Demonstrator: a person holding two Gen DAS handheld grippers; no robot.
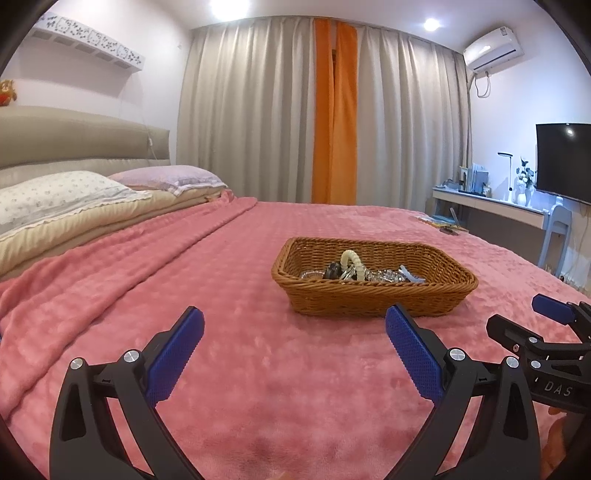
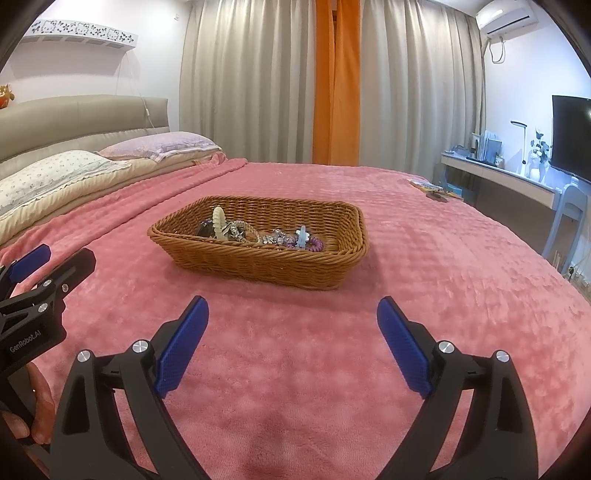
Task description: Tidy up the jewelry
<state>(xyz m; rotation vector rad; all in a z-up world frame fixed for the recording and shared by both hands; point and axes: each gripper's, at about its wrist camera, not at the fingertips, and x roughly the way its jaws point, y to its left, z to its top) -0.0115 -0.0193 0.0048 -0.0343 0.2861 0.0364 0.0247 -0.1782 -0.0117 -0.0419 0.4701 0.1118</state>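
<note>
Bedroom, pink blanket (image 2: pixel 332 350) on bed. Wicker basket (image 2: pixel 258 258) sits mid-bed, jewelry (image 2: pixel 258 232) piled inside. Left gripper (image 1: pixel 294 354) and right gripper (image 2: pixel 293 343) hover short of it, fingers spread wide, holding nothing.

My room is evenly bright. Two ceiling lights (image 1: pixel 229 5) blow out to white glare at the top of my left view, and one reflects as a spot on the television (image 1: pixel 565 162) at far right. The basket (image 2: pixel 258 254) casts a soft shadow on the blanket (image 2: pixel 443 277). Both views bend strongly toward dark rounded corners, and far things look slightly soft.
</note>
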